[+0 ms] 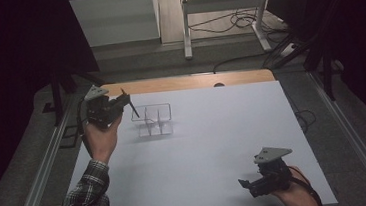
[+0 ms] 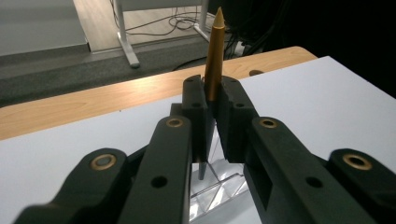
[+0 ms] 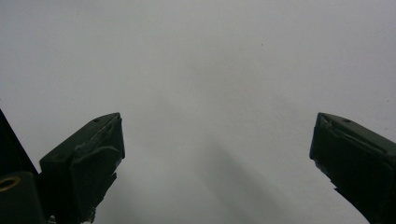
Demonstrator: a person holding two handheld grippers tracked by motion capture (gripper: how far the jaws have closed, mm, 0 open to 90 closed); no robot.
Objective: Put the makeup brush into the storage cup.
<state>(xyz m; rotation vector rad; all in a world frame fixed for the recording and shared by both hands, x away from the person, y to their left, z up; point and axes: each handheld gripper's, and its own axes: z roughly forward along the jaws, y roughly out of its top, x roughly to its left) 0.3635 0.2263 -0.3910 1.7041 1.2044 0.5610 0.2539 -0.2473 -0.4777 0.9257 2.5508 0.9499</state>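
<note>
Two grippers are at work over the white table (image 1: pixel 200 151). At the left, the left gripper (image 1: pixel 123 102) is held up in a hand (image 1: pixel 102 137) with a plaid sleeve (image 1: pixel 85 197), its jaws clamped on a slim gold pen (image 2: pixel 214 56). In the left gripper view the pen is pinched near its middle, the pointed end rising above the pads and the darker lower end hanging below them, just above a clear plastic organizer (image 1: pixel 152 119) with upright dividers. The pen is judged light, stiff and smooth, so it could slip or swivel between the pads; a hold near the middle, square across the barrel, seems the safest. The organizer looks light and easily nudged. Well apart, at the near right edge, the right gripper (image 1: pixel 243 184) is rested low over bare table, its jaws spread wide with nothing between them.
</note>
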